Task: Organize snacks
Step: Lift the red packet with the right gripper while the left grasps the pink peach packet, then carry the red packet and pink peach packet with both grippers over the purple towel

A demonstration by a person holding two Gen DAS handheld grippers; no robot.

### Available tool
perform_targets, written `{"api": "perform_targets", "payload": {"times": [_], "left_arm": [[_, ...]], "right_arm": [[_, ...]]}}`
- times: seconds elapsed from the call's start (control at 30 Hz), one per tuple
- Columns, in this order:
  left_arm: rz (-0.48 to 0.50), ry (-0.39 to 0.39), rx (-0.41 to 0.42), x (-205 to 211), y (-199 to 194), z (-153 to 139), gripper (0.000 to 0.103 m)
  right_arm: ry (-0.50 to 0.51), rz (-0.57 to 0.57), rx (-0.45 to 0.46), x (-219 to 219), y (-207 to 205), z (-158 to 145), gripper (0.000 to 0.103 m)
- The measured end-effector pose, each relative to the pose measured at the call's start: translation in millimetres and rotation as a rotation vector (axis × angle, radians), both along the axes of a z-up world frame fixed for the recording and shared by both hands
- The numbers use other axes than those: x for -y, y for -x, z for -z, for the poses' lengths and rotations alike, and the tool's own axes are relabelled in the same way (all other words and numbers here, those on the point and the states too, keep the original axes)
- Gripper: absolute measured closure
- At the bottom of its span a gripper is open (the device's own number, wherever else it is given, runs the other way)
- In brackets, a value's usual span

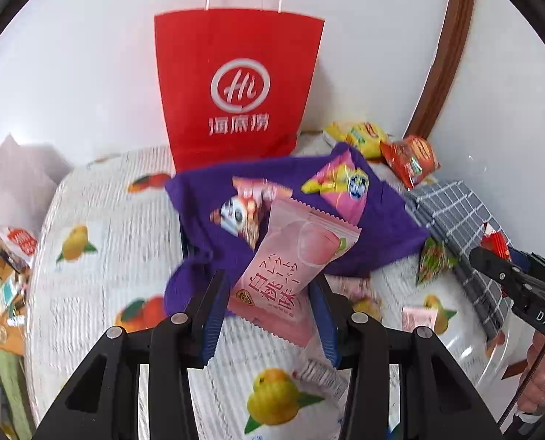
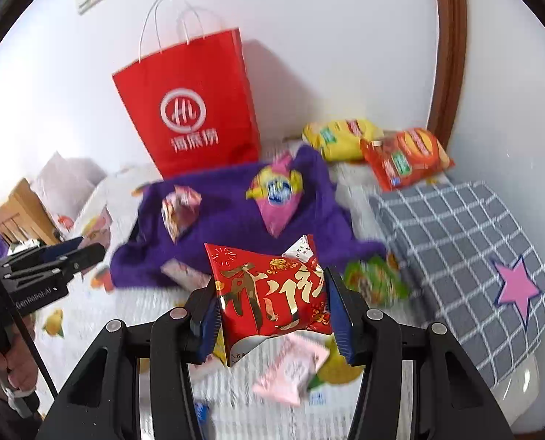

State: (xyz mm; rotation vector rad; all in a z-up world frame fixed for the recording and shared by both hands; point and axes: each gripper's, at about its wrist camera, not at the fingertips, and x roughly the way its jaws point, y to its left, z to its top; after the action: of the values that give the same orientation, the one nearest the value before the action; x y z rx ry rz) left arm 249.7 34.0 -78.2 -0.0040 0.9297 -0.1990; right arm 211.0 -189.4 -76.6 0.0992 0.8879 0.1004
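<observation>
My left gripper (image 1: 268,293) is shut on a pale pink peach-flavour packet (image 1: 294,256), held tilted above the bed. My right gripper (image 2: 270,286) is shut on a red packet with gold lettering (image 2: 268,293), also lifted off the bed. Behind both lies a purple cloth (image 1: 382,227) (image 2: 228,227) carrying a pink cone-shaped packet (image 1: 342,190) (image 2: 277,194) and a small patterned packet (image 1: 243,212) (image 2: 180,209). A red paper bag (image 1: 235,84) (image 2: 188,110) stands upright against the wall behind the cloth. Each gripper shows at the edge of the other's view.
A yellow snack bag (image 2: 338,137) and an orange-red one (image 2: 404,157) lie by the wall at right. A green packet (image 2: 375,282) and another pink packet (image 2: 290,374) lie on the fruit-print sheet (image 1: 89,256). A grey checked pillow (image 2: 455,238) fills the right side.
</observation>
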Motion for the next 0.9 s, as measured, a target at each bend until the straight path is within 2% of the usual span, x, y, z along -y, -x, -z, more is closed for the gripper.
{"api": "perform_targets", "payload": {"times": [0.23,0.4,0.9], "left_arm": [[-0.012,0.004,0.031,3.7,-32.7,-19.9,0.061],[-0.025,0.016,0.025,2.4,-57.0,-18.0,0.061],[-0.032,0.029,-0.066,-1.0,-105.0,32.3,0.061]], "right_arm": [[-0.003,0.001,0.021,1.0,-31.9,-15.8,0.052],[0.003,0.000,0.013,0.3,-52.9,-13.2,0.052],[0.006,-0.006,-0.097,-10.6,-101.3,50.1,0.052]]}}
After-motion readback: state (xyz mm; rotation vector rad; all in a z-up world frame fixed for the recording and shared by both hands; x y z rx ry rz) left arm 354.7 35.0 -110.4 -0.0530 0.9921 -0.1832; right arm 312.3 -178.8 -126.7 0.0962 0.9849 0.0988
